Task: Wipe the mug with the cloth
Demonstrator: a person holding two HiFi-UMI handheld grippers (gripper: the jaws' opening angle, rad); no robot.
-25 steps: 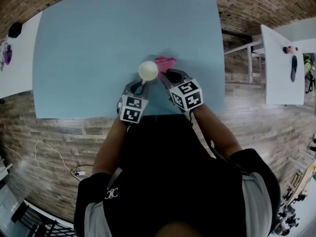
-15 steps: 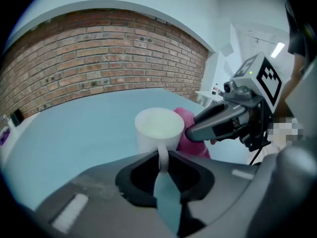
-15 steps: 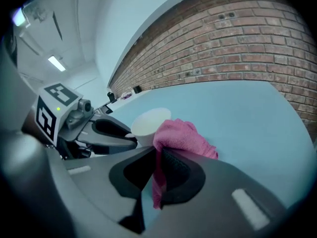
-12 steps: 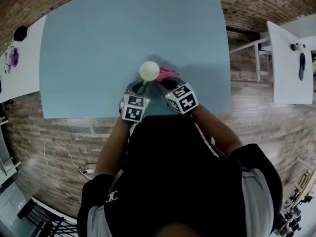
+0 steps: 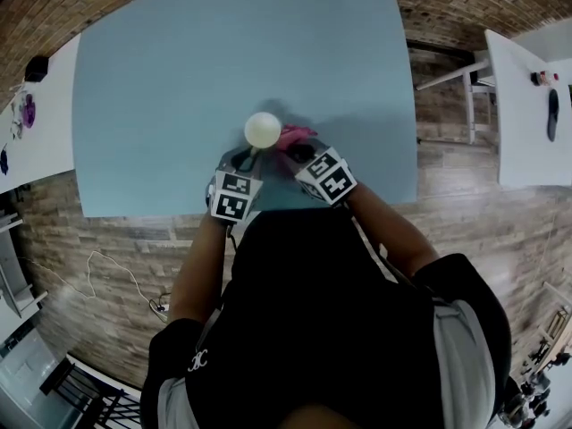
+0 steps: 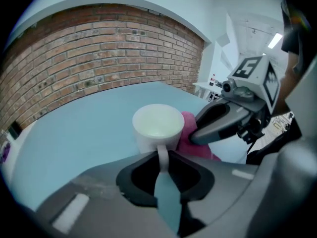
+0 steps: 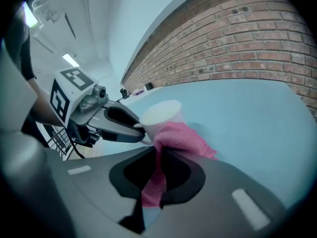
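A white mug hangs just above the blue table, upright and empty inside. My left gripper is shut on the mug's handle, as the left gripper view shows with the mug straight ahead. My right gripper is shut on a pink cloth, which hangs through its jaws in the right gripper view. The cloth lies pressed against the side of the mug facing the right gripper. In the left gripper view the cloth shows behind the mug.
The blue table's near edge runs just under both grippers. White tables stand at the left and right with small items on them. The floor is brick-patterned, with a white cable at the left.
Both grippers, the mug and the cloth have drifted slightly left in the head view. The right gripper's marker cube has turned a little, and the cloth has stayed against the mug.
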